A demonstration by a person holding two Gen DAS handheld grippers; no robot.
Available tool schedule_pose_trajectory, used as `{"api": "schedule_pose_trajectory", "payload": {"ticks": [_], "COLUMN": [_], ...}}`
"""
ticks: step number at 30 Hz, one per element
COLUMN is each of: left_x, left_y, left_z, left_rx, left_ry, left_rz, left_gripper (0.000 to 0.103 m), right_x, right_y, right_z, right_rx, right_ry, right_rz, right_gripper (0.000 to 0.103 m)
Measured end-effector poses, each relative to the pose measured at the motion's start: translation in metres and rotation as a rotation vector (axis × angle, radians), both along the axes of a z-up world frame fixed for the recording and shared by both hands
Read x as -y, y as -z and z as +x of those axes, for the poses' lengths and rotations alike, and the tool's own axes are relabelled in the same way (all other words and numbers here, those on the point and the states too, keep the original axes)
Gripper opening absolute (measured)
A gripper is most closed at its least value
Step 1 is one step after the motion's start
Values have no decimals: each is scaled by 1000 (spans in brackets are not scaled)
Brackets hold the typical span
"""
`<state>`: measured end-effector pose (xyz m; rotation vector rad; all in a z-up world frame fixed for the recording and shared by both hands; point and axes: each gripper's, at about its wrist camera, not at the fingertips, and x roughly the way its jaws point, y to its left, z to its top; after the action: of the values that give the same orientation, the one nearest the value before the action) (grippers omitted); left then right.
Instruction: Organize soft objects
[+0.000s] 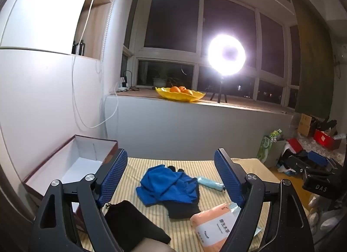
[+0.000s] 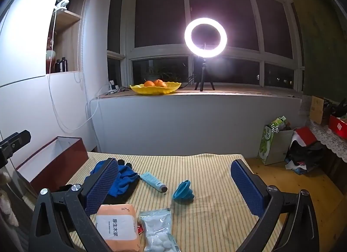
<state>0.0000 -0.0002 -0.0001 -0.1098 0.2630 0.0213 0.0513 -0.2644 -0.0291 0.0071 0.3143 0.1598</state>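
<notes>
Both tools hang released over the striped bench (image 2: pixel 195 219), nothing between their jaws. The left tool (image 1: pixel 171 178) frames a crumpled blue cloth (image 1: pixel 167 186) lying on a black glove (image 1: pixel 184 208), with a black pouch (image 1: pixel 130 219) near its left finger. The right tool (image 2: pixel 173 186) frames a blue funnel (image 2: pixel 183 191) and a pale tube (image 2: pixel 153 181). An orange tissue pack (image 2: pixel 117 226) touches a bag of cotton balls (image 2: pixel 158 232). The open box (image 1: pixel 71 160) stands at the bench's left edge.
</notes>
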Motion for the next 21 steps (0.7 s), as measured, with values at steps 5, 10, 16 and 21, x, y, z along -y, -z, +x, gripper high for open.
{"api": "schedule_pose_trajectory", "payload": {"ticks": [5,10,16,21], "left_x": [2,2,1,2], "left_y": [1,-2,5,6], "left_z": [-3,-1,0,0], "left_rx": [0,-28,-29,-26], "left_ry": [-3,-5,3,7], "left_rz": [16,13,11,12], "left_gripper": [82,82,82,82], "right_x": [3,6,0,0], "right_y": [4,2,7,5], "right_z": [4,2,2,1], "right_rx": [-14,-23,-15,-12], "right_ry": [-3,6,19,27], "right_rz": [6,7,-15,-22], "right_gripper": [102,102,102,102]}}
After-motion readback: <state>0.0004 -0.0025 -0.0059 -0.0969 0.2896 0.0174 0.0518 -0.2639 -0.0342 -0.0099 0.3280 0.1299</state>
